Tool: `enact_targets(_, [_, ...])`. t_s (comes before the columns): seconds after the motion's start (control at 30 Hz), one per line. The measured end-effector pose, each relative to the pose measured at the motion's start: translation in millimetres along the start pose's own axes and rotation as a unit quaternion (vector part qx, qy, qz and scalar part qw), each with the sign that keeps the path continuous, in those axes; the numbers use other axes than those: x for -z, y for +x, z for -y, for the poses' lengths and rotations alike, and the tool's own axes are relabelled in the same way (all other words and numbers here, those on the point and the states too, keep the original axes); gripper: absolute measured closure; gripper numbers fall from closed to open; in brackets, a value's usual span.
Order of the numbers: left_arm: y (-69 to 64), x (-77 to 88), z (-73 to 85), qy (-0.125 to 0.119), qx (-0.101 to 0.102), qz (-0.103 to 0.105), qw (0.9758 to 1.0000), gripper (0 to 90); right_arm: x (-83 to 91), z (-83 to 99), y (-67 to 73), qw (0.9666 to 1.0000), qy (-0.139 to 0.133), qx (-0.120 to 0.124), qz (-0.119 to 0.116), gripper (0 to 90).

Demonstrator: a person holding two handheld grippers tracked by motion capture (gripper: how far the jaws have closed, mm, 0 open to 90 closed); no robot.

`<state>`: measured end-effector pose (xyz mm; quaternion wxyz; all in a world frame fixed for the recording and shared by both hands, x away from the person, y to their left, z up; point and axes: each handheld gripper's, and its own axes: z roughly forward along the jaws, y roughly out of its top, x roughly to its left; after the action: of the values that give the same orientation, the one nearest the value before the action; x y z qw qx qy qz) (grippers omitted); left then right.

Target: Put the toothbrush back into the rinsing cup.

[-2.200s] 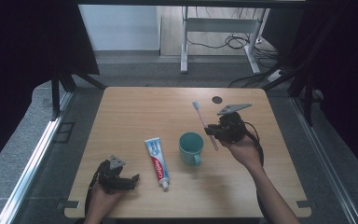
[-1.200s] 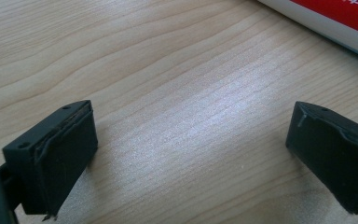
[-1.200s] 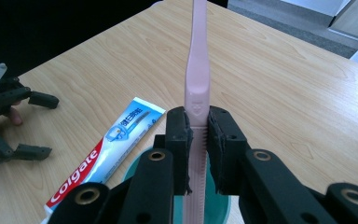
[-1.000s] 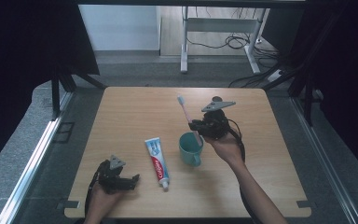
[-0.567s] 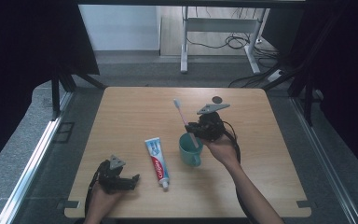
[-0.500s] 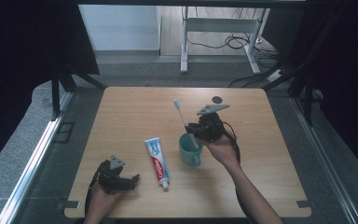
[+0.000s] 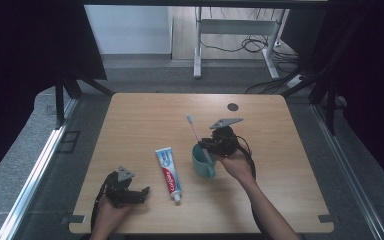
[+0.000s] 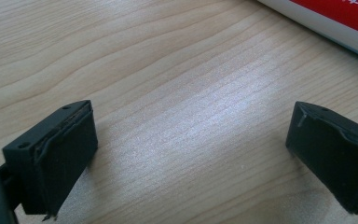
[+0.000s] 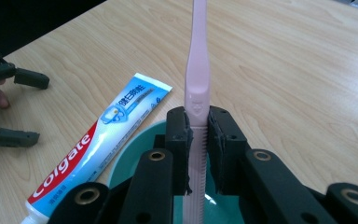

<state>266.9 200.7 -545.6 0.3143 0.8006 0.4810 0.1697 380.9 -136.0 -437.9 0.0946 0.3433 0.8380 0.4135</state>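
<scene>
Toothbrush (image 9: 198, 88) handle is pinched in my right claw (image 9: 199, 140), long axis steeply upright, bristles up, its lower end directly over the teal cup (image 7: 202, 161); I judge a straight lowering remains. My left claw (image 7: 130, 192) rests spread on the table (image 7: 145, 115).

Open left claw (image 8: 186, 154) over wooden table (image 8: 168, 70)

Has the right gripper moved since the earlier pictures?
Yes. The right gripper, shut on the toothbrush, went leftward from the table's right part to over the teal cup, beside the unmoved toothpaste tube.
</scene>
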Motion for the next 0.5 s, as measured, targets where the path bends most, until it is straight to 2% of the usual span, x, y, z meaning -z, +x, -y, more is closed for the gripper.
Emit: enact_targets(0.5, [0.0,0.0,0.0,0.0,0.0,0.0,1.0,1.7,-10.5,15.4,-5.0,0.9998,0.015,-0.012,-0.004,78.8])
